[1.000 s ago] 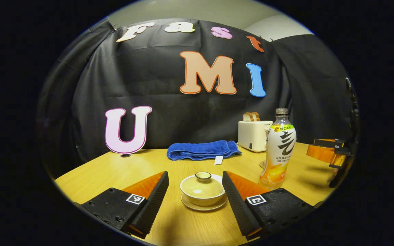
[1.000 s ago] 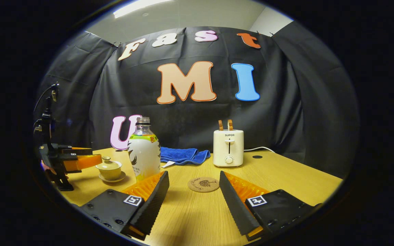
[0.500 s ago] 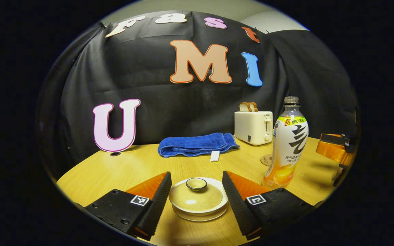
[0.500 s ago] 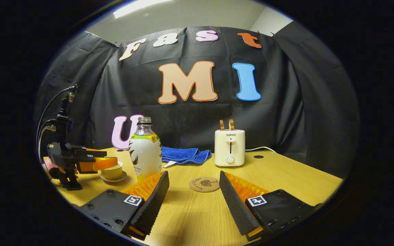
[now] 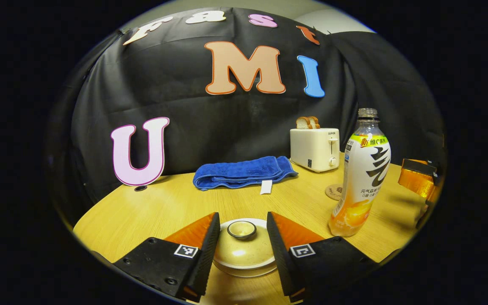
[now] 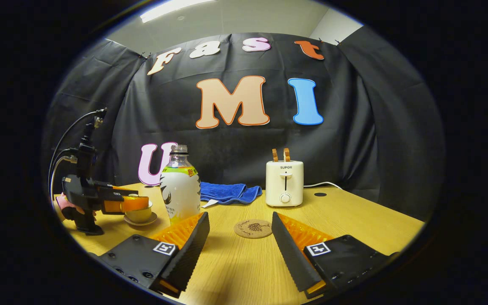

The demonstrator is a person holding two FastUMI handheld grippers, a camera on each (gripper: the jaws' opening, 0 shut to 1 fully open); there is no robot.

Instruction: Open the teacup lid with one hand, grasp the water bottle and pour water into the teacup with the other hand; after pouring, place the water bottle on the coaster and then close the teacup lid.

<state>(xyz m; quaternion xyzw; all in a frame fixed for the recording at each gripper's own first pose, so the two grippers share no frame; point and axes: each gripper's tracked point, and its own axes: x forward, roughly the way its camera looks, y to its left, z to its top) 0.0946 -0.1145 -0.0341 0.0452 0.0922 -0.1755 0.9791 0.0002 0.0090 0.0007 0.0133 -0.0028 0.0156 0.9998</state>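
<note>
Teacup lid (image 5: 244, 245) flanked by left gripper (image 5: 243, 250), contact unclear, right gripper (image 6: 237, 250) jaws open

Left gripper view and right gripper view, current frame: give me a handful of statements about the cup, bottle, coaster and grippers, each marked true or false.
1. The lid sits on the teacup. True.
2. The left gripper has its fingers either side of the lid. True.
3. The water bottle stands on the coaster. False: it stands on the table, beside the coaster.
4. The right gripper grips the bottle. False: it is open, holding nothing.
5. The bottle has no cap. True.
</note>
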